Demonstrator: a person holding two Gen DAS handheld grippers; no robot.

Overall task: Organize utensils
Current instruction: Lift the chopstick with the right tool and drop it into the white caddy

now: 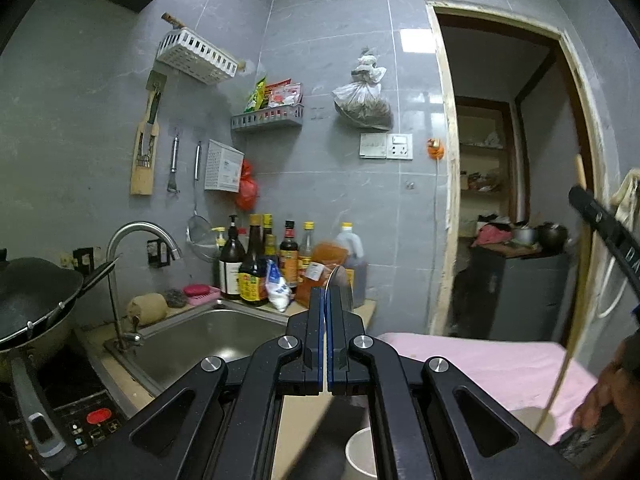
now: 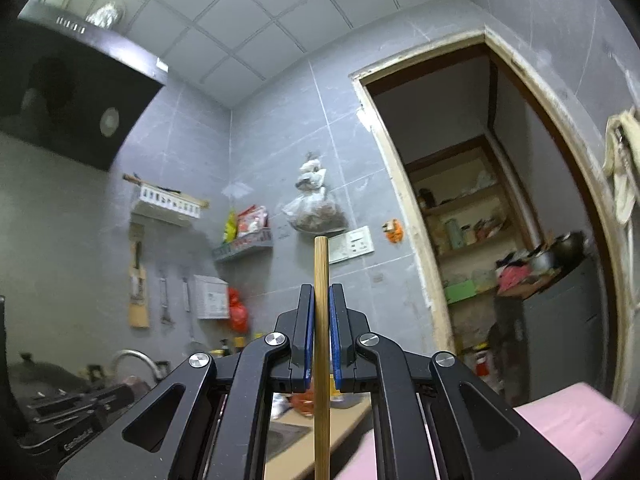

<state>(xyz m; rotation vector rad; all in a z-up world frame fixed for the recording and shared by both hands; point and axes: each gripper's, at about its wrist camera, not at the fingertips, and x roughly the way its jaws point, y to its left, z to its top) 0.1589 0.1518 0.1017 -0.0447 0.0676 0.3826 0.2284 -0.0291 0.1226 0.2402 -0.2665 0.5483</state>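
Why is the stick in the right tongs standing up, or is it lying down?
Standing up. In the right wrist view the bamboo chopstick runs straight up between the right tongs, which are shut on it.

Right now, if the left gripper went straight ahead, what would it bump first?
Probably the cluster of dark sauce bottles behind the steel sink; the left gripper, holding a metal spoon, points at them. Depth is unclear.

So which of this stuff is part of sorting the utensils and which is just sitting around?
In the job:
- metal spoon, held in the left claw
- bamboo chopstick, held in the right claw
- white cup

Lying about:
- sauce bottles
- wok
- sink
- pink cloth
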